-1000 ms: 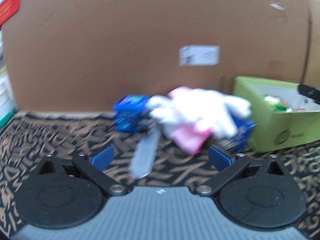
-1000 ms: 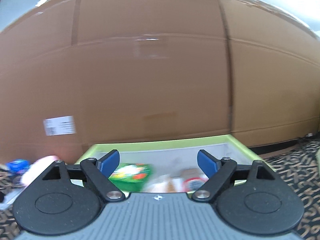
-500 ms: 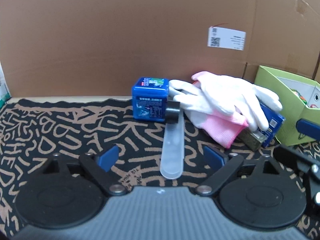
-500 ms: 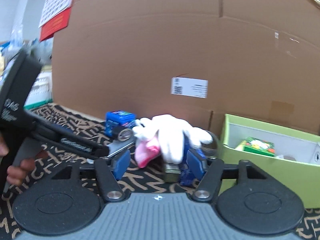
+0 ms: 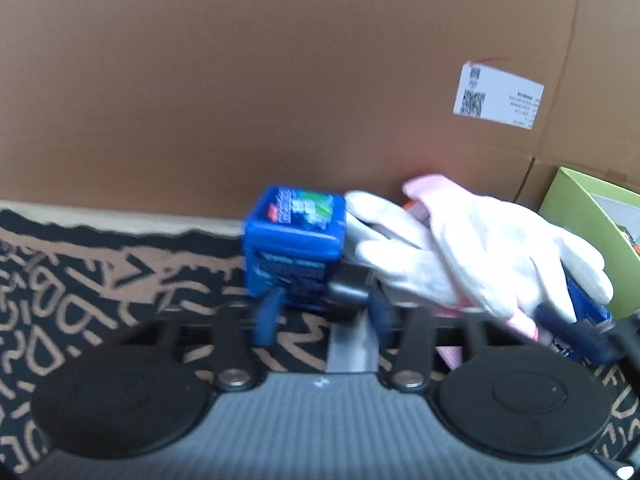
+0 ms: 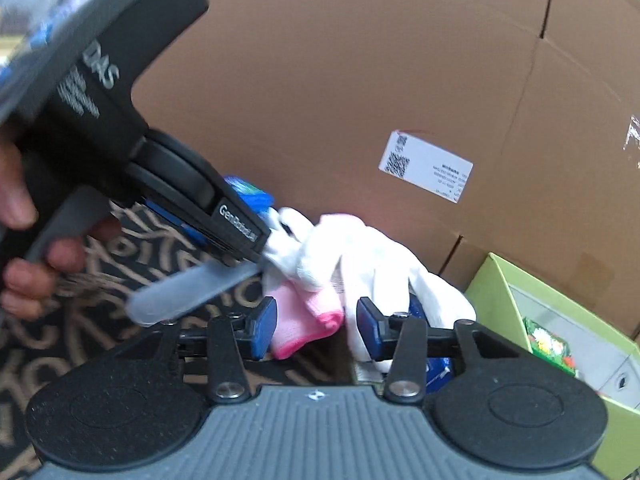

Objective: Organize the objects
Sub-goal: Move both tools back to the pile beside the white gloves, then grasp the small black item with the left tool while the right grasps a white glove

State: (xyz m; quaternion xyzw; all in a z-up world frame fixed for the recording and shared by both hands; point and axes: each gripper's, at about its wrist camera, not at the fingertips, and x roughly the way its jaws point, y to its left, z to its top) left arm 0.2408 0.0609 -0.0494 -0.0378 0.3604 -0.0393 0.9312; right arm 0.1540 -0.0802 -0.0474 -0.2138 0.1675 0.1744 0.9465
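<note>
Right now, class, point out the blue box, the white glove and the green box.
blue box (image 5: 295, 236), left wrist view, front face.
white glove (image 6: 360, 256), right wrist view, back of the palm.
green box (image 6: 490, 292), right wrist view, near left wall.

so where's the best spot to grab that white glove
Grip the pink cuff: it is the bunched end of the white glove nearest the right gripper, straight ahead between its open jaws. Come in low from the front; the limp fingers drape over a blue box.

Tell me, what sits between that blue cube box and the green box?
In the left wrist view, white gloves with pink cuffs lie piled between the blue cube box and the green box.
</note>
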